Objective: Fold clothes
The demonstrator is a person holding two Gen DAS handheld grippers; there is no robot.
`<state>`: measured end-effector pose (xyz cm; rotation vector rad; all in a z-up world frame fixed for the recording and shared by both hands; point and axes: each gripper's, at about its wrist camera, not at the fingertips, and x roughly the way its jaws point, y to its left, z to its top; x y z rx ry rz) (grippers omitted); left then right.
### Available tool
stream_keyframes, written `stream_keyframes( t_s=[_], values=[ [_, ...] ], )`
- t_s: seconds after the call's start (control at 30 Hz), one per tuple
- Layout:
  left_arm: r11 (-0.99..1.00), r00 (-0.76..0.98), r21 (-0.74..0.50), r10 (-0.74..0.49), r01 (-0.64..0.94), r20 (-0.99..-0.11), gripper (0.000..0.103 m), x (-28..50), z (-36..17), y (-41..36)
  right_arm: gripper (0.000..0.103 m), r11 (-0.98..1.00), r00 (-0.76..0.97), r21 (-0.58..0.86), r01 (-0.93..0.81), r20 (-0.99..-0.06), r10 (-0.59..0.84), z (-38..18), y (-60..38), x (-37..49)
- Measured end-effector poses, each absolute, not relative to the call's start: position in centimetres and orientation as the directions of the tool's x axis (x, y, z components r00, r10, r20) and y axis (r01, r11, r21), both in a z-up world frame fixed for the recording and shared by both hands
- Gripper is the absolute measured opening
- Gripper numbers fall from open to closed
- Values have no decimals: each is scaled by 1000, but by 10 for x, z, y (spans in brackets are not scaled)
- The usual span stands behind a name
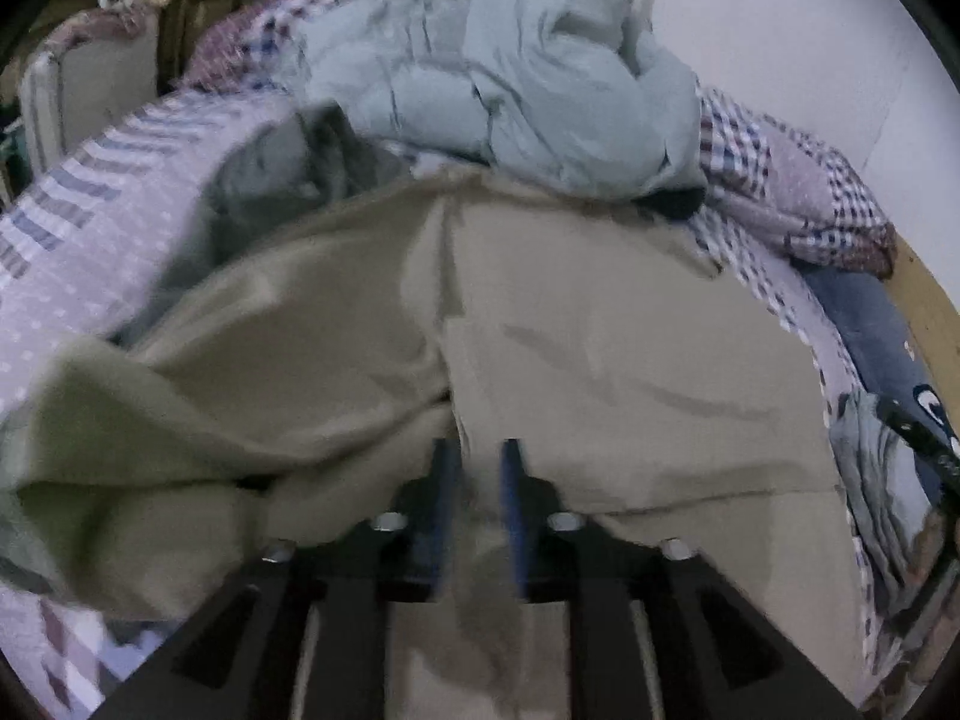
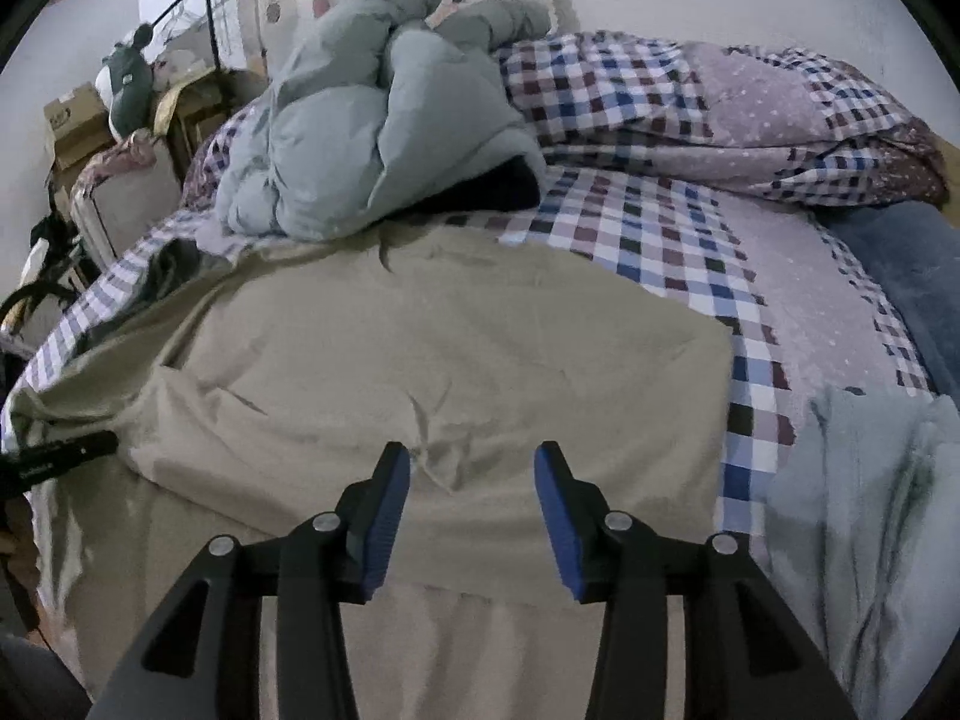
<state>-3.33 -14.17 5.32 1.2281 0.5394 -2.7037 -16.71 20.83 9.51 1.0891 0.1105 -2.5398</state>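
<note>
A large beige garment [image 1: 600, 330] [image 2: 420, 330] lies spread over the bed. Its near part is doubled over, and its left side is bunched into loose folds [image 1: 150, 420]. In the blurred left wrist view my left gripper [image 1: 480, 474] hangs low over the garment's middle crease. Its blue pads stand a little apart and only beige cloth shows through the gap. My right gripper [image 2: 474, 468] is open above the garment's near part, with nothing between its fingers. A dark bar [image 2: 60, 453] at the left edge of the right wrist view looks like part of the other gripper.
A pale blue puffy jacket [image 2: 384, 138] [image 1: 510, 78] is heaped at the far side. The checked quilt [image 2: 690, 96] lies beyond and to the right. A grey garment [image 1: 288, 168] sits at the left and a pale cloth [image 2: 870, 510] at the right. Boxes [image 2: 72, 120] and a suitcase [image 2: 114, 204] stand beside the bed.
</note>
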Motion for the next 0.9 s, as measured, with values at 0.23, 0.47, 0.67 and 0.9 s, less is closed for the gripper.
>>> stream_keyframes(
  t_s=[0.23,0.47,0.67,0.9],
  values=[
    [-895,-792,-356,6,267,-610,82,13,89,-184,54,-948,-790,280,153,-541,-287,147,276,-106],
    [-768,-869,-545,-31,337,-493,86,68,96,-251,59,-900,-847,435,35,-466,-258,144,297,-54],
    [-593,-886,-697,-63,403,-459,86,101,74,-307,59,-913,-800,389,120,-507,-321,120,255,-46],
    [-411,-914,-844,58,345,-402,86,119,45,-322,59,-905,-756,337,259,-514,-407,101,201,-43]
  ],
)
